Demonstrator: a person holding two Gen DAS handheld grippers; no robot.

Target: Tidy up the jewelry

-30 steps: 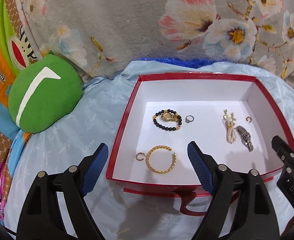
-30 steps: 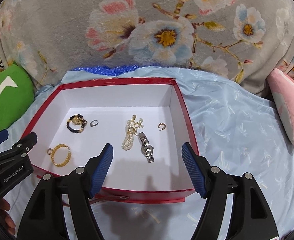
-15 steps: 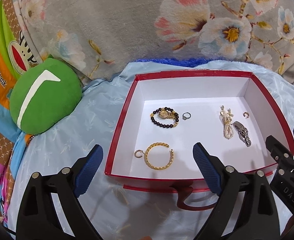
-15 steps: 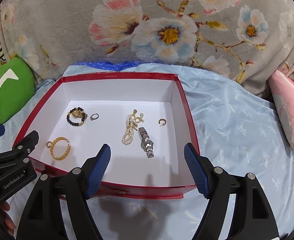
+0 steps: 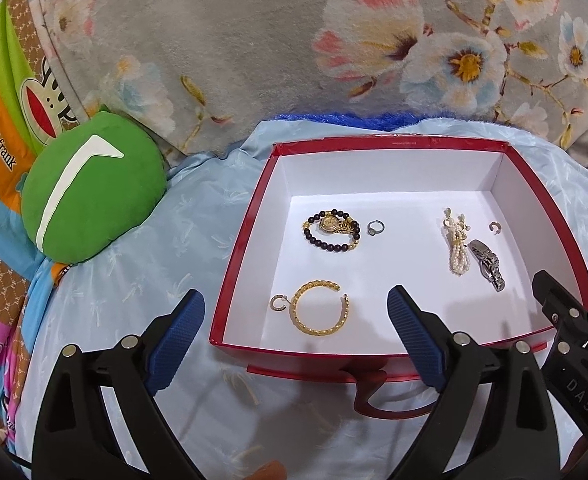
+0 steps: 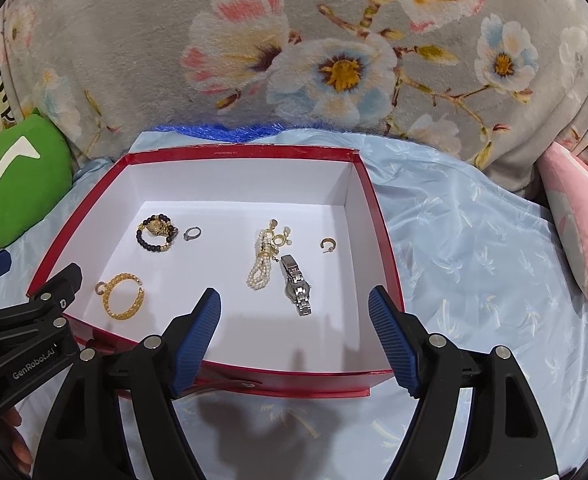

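Observation:
An open red box (image 5: 238, 264) with a white inside lies on the bed and holds all the jewelry. In it are a gold bangle (image 5: 319, 308), a small hoop (image 5: 278, 303), a black bead bracelet with a gold watch (image 5: 331, 230), a silver ring (image 5: 375, 227), a pearl bracelet (image 5: 458, 248), a silver watch (image 5: 487, 266) and a gold hoop earring (image 5: 493, 227). My left gripper (image 5: 294, 294) hovers open over the box's near left corner, holding nothing. My right gripper (image 6: 294, 293) stands open above the near right part, just short of the silver watch (image 6: 297, 290).
A green round cushion (image 5: 90, 196) sits left of the box. A grey floral blanket (image 5: 294, 60) rises behind it. Pale blue satin sheet (image 6: 473, 260) spreads to the right, up to a pink pillow (image 6: 577, 220). A red ribbon loop (image 5: 373, 396) hangs at the box's front.
The left gripper's jaws have spread wider; the right jaws widened a little. Neither hand has shifted noticeably, and the jewelry lies as before.

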